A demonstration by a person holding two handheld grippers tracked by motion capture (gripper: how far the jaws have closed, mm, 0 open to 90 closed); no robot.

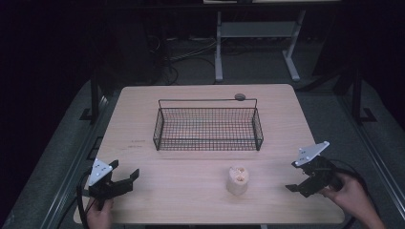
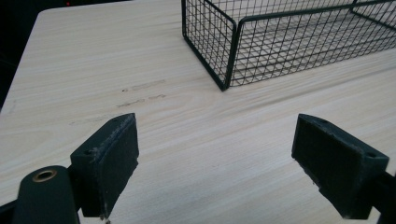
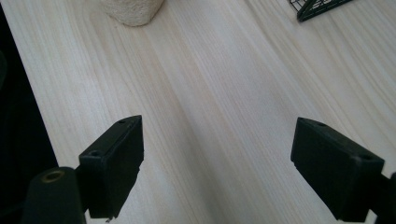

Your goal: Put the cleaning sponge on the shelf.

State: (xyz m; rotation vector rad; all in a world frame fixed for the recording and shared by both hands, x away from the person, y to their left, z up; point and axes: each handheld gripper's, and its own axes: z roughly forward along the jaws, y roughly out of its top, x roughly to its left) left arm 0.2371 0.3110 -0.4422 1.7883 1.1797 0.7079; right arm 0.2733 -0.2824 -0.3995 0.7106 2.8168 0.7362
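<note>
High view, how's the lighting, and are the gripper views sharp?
High view: dim, room behind nearly black, the pale wooden table evenly lit. Left gripper view: black wire basket crisp, near jaws slightly soft. Right gripper view: bright wood grain, cream fuzzy object cropped at the top edge.

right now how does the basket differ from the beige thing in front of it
The basket is black open wire mesh, wide and low, with nothing visible inside; the beige thing is solid, pale, small and stands upright like a stump. The basket sits mid-table; the beige thing stands nearer the person, closer to the right gripper than the left gripper. Both rest on the table, untouched, and both grippers are open.
</note>
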